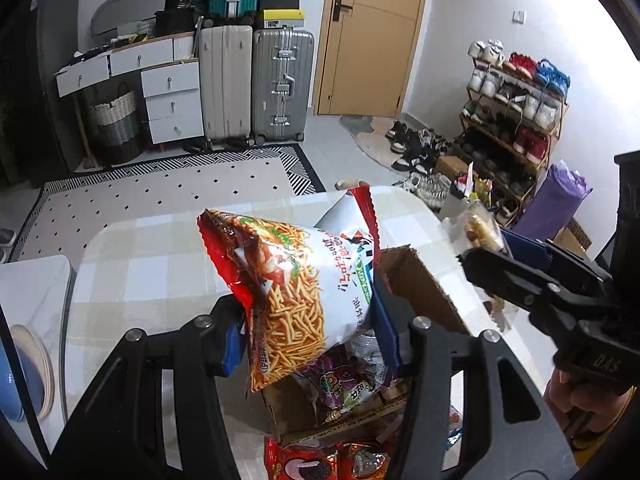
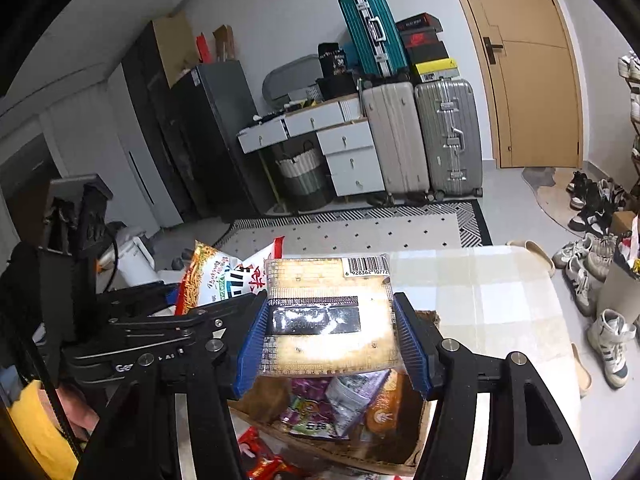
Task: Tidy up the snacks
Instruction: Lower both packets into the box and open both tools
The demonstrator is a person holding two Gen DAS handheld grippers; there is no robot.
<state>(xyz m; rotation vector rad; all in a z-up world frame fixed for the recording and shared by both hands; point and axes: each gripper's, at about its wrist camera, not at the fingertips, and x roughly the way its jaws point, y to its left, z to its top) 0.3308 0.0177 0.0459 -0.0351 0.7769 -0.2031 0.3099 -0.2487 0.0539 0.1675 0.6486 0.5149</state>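
While both grippers hang over the open cardboard box (image 1: 416,284) on the checked tablecloth (image 1: 132,264), each has a snack clamped between its blue pads. The left gripper (image 1: 310,336) is closed on a red-and-white bag of fried noodle sticks (image 1: 296,280), gripped by its lower part so that the bag leans up and to the left above the box; one blue pad (image 1: 386,332) shows along the bag's right edge, the other is half hidden behind its left side. The right gripper (image 2: 328,340) squeezes a clear packet of pale crackers (image 2: 328,312) (barcode uppermost, a dark label across the middle) from both sides, with the pads pressed flat against its short ends. In the left wrist view that same packet appears near the right edge, above the box's raised flap.

Inside the box lie more snacks: a purple packet (image 2: 308,404), a grey-white one (image 2: 348,396) and an orange one (image 2: 384,408), heaped loosely together. Red wrapped snacks (image 1: 316,460) rest on the table just in front of the box's near wall. A stack of plates (image 1: 28,376) sits on the white surface beside the table at the far left. Behind the table, on the floor, are a patterned rug (image 1: 160,188), suitcases (image 1: 256,84) and a shoe rack (image 1: 516,120).
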